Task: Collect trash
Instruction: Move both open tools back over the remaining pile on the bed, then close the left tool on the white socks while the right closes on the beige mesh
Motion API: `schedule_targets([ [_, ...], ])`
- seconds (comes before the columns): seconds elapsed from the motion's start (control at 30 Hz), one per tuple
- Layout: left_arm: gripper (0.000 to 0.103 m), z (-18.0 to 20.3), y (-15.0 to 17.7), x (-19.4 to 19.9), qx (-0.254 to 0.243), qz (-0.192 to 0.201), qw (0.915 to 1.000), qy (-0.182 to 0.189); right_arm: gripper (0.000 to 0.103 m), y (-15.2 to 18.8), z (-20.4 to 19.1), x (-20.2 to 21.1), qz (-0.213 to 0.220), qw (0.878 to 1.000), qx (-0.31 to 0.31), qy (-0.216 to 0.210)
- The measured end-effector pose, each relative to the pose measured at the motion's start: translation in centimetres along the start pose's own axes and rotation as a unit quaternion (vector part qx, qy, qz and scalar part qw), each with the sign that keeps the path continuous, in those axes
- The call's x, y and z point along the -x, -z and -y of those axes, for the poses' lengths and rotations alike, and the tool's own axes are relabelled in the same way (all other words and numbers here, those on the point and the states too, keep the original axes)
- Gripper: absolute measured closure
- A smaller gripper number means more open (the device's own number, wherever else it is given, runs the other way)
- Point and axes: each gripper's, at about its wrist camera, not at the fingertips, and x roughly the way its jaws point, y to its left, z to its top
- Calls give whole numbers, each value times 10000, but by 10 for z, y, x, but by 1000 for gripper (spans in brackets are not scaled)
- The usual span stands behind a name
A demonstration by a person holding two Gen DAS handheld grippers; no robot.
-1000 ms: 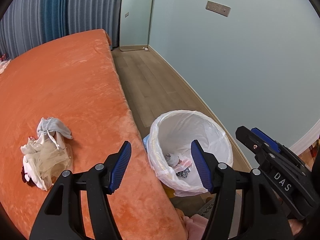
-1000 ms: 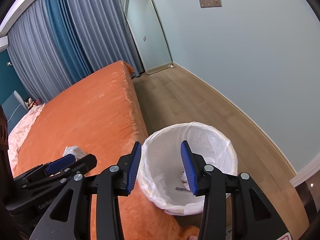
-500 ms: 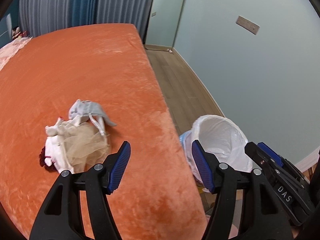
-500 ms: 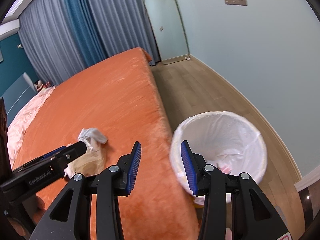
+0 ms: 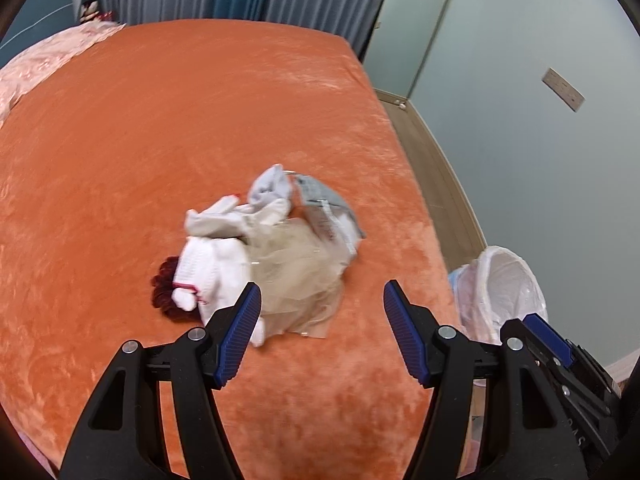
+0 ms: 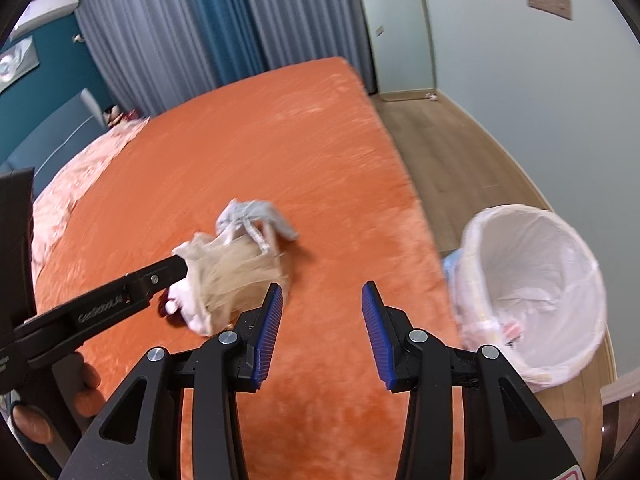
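Note:
A heap of trash point(image 5: 276, 252) lies on the orange bed point(image 5: 160, 140): white and grey cloth, beige netting and a dark red tuft at its left. My left gripper point(image 5: 322, 332) hangs open just short of the heap, nothing between its blue pads. In the right wrist view the heap point(image 6: 236, 268) sits left of centre, with the left gripper's finger point(image 6: 160, 276) reaching its left side. My right gripper point(image 6: 322, 330) is open over bare bedspread to the heap's right. A white-lined bin point(image 6: 532, 288) stands on the floor beside the bed, a few scraps inside.
The bin point(image 5: 500, 292) shows at the bed's right edge in the left wrist view. Wooden floor point(image 6: 452, 152) runs between bed and pale wall. Curtains point(image 6: 240, 24) and a mirror point(image 6: 400, 28) stand behind the bed. A pink cover point(image 5: 48, 56) lies at the far left.
Both grippers have swung left from above the bin to over the bed. The trash heap has come to the centre of both views. Neither gripper's jaw gap has changed.

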Motion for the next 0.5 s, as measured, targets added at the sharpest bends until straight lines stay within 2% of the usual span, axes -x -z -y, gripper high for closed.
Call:
schedule_targets([
  [0.2,43,-45,-1,-14,262,-108,9995,-143,62,7,-30,-28,-260,9994,188,-116],
  [0.5,44,-73,-3,-46,337,-400,9985,-135,62,10,-64,-65,-594,9972,352,-278],
])
